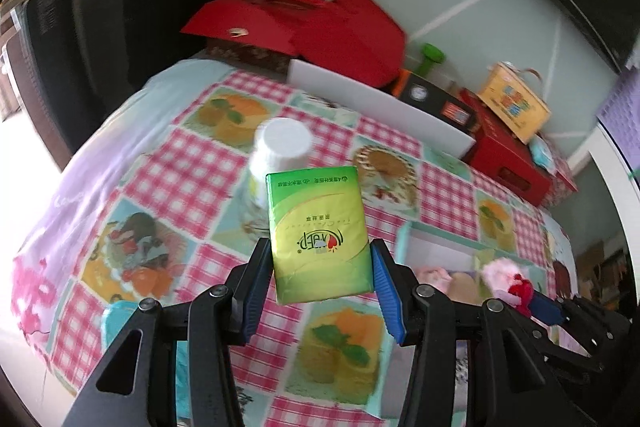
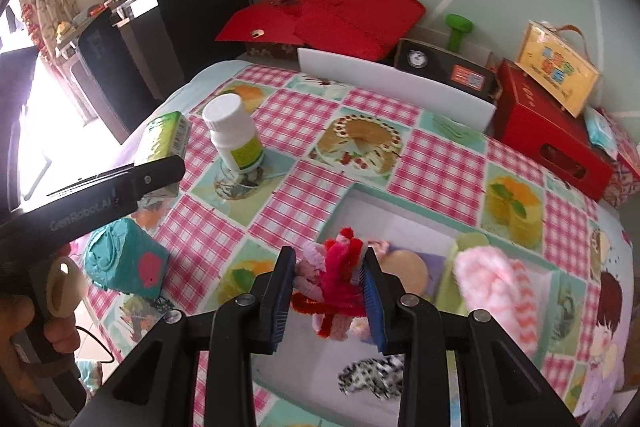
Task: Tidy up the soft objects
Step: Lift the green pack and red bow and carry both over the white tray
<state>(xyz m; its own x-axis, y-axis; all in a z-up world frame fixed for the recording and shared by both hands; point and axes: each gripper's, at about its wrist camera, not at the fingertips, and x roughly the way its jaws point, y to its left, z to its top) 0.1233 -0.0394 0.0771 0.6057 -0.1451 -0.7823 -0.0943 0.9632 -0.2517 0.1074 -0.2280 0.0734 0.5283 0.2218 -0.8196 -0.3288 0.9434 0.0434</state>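
Green-yellow tissue pack; pink-red fuzzy toy; pink-checked tablecloth; white bottle.

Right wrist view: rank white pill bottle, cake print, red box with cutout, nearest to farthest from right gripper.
From the right gripper, shut on a pink-red fuzzy toy:
1. Cake print, ahead on the cloth.
2. White pill bottle, ahead-left.
3. Red box with cutout, far right.

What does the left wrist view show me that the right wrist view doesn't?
Left wrist only: the printed front of the green tissue pack, held upright in the left gripper.

Right wrist only: the teal pouch, the pink striped cloth and the black-and-white fabric in the tray, plus the pink-and-red plush clamped in the right gripper.

Both: the white bottle, the tray, the tablecloth and the red boxes.
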